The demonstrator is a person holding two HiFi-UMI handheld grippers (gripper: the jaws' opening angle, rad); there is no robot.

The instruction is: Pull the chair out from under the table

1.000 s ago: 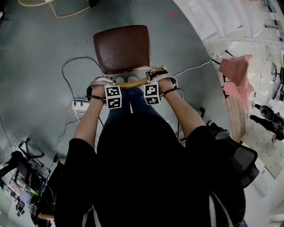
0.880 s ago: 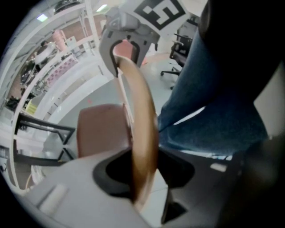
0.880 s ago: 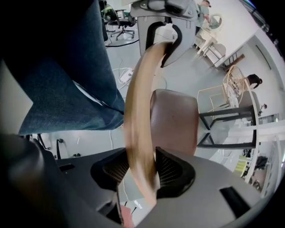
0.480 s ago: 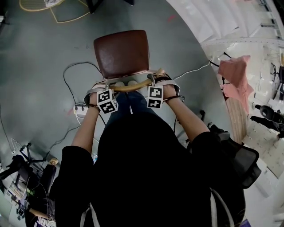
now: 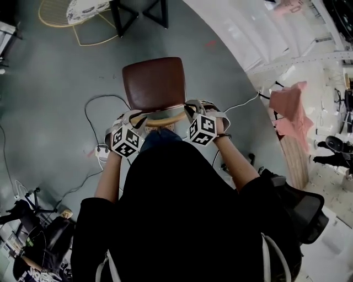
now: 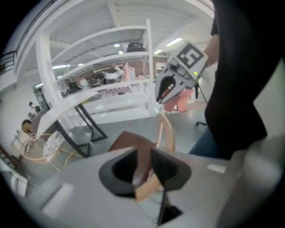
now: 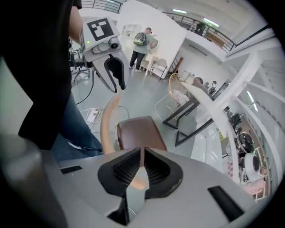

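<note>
The chair stands on the grey floor in front of the person, its brown seat (image 5: 153,82) away from the table and its curved wooden backrest (image 5: 164,120) nearest the body. My left gripper (image 5: 132,118) hovers above the backrest's left end. Its jaws are closing with a narrow gap, and nothing is pinched between them (image 6: 143,164). My right gripper (image 5: 193,107) hovers over the right end. Those jaws are closing and almost meet (image 7: 141,162), and they too hold nothing. The seat (image 7: 140,133) and backrest (image 7: 107,122) show below and beyond the jaws.
A white curved table (image 5: 259,33) runs along the right with a pink cloth (image 5: 289,99) on it. Cables (image 5: 96,99) and a power strip (image 5: 102,150) lie on the floor to the left. Black table legs (image 5: 138,14) stand beyond the chair. A black office chair (image 5: 300,204) sits at the right.
Both grippers have come off the ends of the backrest and risen above it, rolling as they went. The chair has stayed where it was on the floor.
</note>
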